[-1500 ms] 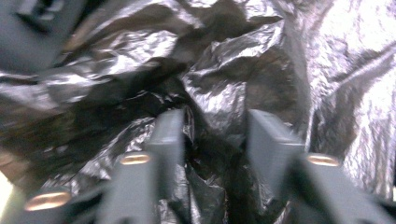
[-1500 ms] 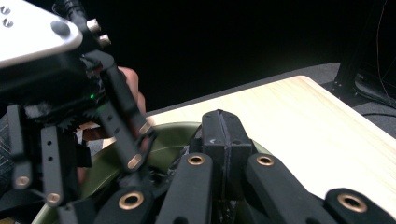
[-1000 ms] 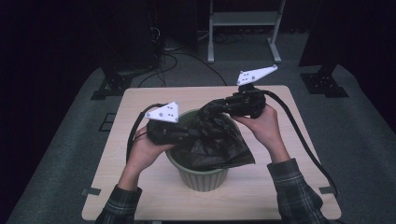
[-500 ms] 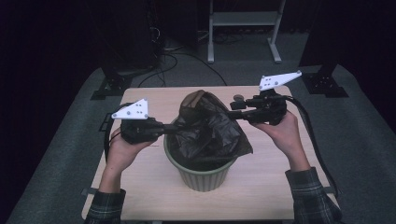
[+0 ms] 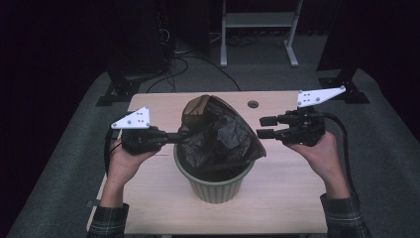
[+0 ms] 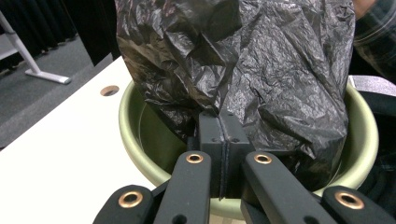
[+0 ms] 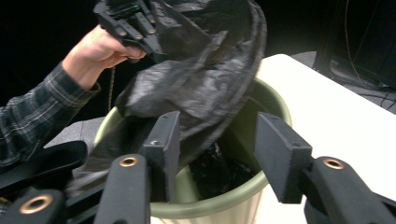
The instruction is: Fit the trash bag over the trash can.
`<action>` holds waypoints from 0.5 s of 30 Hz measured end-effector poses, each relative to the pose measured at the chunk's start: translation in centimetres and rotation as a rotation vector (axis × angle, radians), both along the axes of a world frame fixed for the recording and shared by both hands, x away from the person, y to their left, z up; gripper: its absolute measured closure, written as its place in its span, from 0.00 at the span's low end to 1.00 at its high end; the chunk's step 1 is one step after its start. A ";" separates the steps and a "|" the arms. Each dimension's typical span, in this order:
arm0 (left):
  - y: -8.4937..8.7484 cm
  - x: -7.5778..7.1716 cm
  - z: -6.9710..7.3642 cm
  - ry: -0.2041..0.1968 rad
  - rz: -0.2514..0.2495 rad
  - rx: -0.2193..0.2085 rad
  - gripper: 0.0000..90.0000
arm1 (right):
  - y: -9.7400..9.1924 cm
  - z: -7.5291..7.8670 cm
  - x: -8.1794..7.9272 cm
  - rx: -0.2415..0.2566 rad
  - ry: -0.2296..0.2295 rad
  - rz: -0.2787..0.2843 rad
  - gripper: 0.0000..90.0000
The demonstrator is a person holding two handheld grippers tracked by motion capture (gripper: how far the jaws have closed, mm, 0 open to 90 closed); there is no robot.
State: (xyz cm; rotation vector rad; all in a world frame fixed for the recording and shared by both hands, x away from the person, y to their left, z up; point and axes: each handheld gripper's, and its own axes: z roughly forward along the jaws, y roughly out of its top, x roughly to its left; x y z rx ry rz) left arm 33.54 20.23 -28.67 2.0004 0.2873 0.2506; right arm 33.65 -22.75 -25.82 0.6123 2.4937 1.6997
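While the left claw (image 5: 179, 137) pinches the black bag (image 5: 218, 134), bag bottom inside green bin (image 5: 218, 186), right claw (image 5: 266, 127) just opening, empty.

Bag (image 5: 218, 131) in bin (image 5: 218, 186) mid-table (image 5: 297, 198), left tool (image 5: 179, 138) at its left edge, right tool (image 5: 263, 127) just right.

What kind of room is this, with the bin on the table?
Probably a lab or recording studio: a lone wooden table on grey carpet, black curtains around, loose cables on the floor, and metal stands behind.

A pale wooden table (image 5: 292, 198) — grey carpet (image 5: 59, 163) around it.
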 end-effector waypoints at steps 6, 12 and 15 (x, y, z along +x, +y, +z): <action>0.1 0.0 -0.4 0.009 0.001 -0.003 1.00 | 0.1 0.1 -1.5 0.013 0.002 0.025 0.50; 0.3 -0.2 -0.6 0.009 0.007 -0.001 1.00 | 0.4 -0.5 -2.7 0.035 0.026 0.038 0.46; 0.4 -0.2 -0.6 0.011 0.010 -0.003 1.00 | 0.3 -1.2 -3.6 0.070 0.048 0.046 0.41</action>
